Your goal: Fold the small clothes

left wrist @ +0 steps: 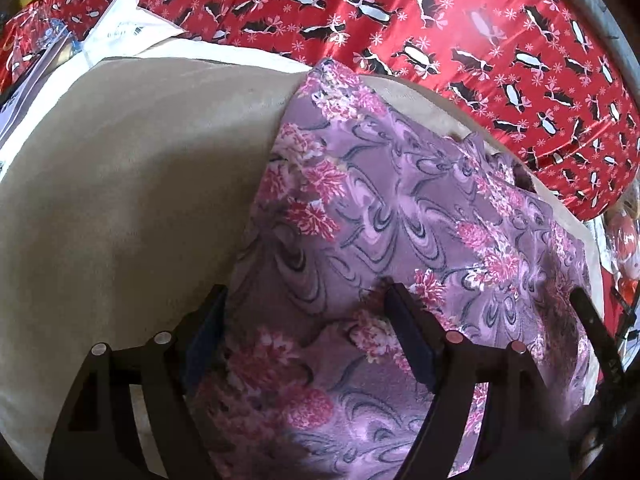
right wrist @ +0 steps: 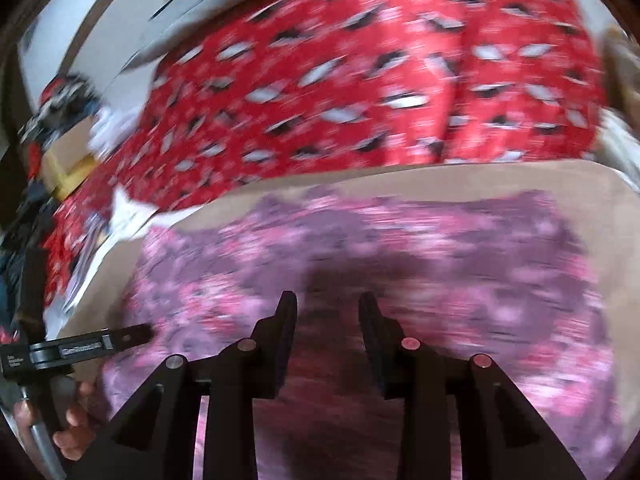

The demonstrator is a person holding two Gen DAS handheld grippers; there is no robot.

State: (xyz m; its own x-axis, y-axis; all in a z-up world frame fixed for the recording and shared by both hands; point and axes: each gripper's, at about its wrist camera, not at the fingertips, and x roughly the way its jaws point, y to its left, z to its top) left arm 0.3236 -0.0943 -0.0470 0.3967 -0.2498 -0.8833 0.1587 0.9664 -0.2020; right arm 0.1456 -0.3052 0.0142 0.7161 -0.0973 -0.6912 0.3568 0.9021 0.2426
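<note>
A purple cloth with pink flowers (left wrist: 400,208) lies spread on a beige padded board (left wrist: 120,160). My left gripper (left wrist: 305,292) hovers over the cloth's near left part with its jaws wide apart. Its left finger stands at the cloth's left edge, and nothing is pinched. The right wrist view is blurred. It shows my right gripper (right wrist: 327,300) above the same cloth (right wrist: 440,248), jaws a little apart, with a gap and only shadowed fabric below. One right fingertip (left wrist: 586,308) shows at the cloth's right side. A hand (right wrist: 68,420) holds the left gripper (right wrist: 132,334) at the cloth's left edge.
A red sheet printed with black and white shapes (left wrist: 440,20) covers the surface beyond the board (right wrist: 624,192). A white packet (left wrist: 120,20) lies at the far left on it. Mixed clutter (right wrist: 52,112) sits off the sheet's left side, and a grey rim (left wrist: 592,4) runs at the far right.
</note>
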